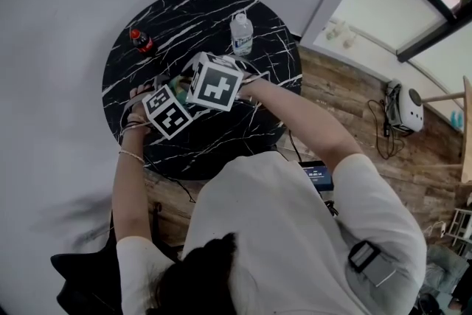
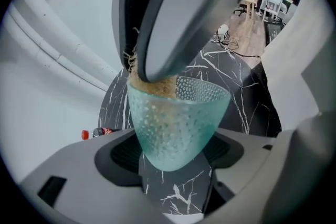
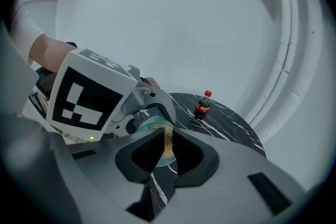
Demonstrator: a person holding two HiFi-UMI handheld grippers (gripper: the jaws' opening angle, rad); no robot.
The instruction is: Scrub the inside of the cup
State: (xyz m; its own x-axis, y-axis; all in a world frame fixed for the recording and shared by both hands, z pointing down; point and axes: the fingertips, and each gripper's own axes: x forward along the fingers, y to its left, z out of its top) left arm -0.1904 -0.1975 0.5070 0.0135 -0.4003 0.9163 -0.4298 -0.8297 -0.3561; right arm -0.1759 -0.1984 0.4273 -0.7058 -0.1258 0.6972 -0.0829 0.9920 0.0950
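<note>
- The left gripper [image 2: 176,161] is closed on the lower part of a pale green, dimpled glass cup [image 2: 177,122]. The jaws press on the two sides of the cup near its base.
- The right gripper [image 3: 167,153] has its jaws nearly together on a thin, tan scrubbing pad [image 3: 168,140], which stands on edge between them.
- In the left gripper view, the tip of the right gripper comes down from above into the mouth of the cup. The pad [image 2: 153,86] lies against the inner wall just under the rim, on the left side of that view.
- The round black marble table [image 1: 221,140] with white veins is under both grippers. The cup is held over its middle part. I cannot tell if the cup touches the table.
- A clear plastic water bottle [image 1: 241,33] stands upright near the far edge of the table.
- A small dark cola bottle with a red cap [image 1: 141,40] stands at the far left edge, well apart from the cup.
</note>
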